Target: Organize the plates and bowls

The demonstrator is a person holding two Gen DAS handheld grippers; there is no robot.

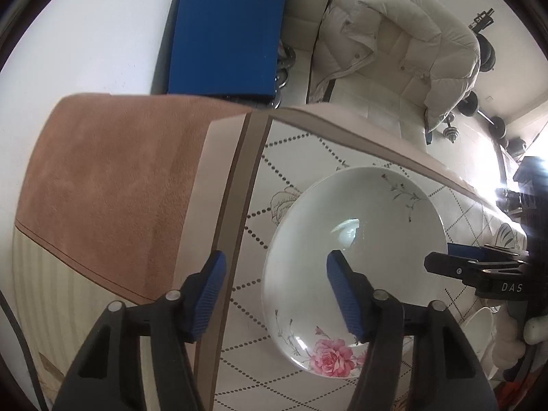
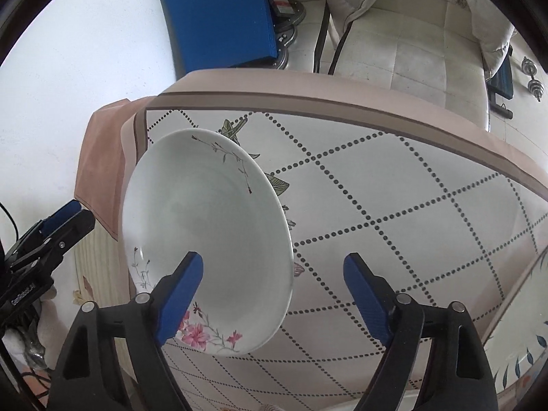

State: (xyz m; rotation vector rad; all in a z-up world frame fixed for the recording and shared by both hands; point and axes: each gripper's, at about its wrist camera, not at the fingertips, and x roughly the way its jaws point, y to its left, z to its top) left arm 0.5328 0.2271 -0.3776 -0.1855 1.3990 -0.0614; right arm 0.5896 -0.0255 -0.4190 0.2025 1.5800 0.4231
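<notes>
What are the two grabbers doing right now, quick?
Left gripper: open, holding nothing; the flowered plate lies on the table beyond its fingers.
Right gripper: open, holding nothing, beside the same plate.

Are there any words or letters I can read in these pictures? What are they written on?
"DAS": white letters on the black body of the right gripper, seen at the right edge of the left wrist view.

White lettering on the black body of the left gripper, seen at the left edge of the right wrist view: too small and blurred to read.

Red and white label on a small box beside the blue mat: too small to read.

The white flowered plate has pictures only, no words.
</notes>
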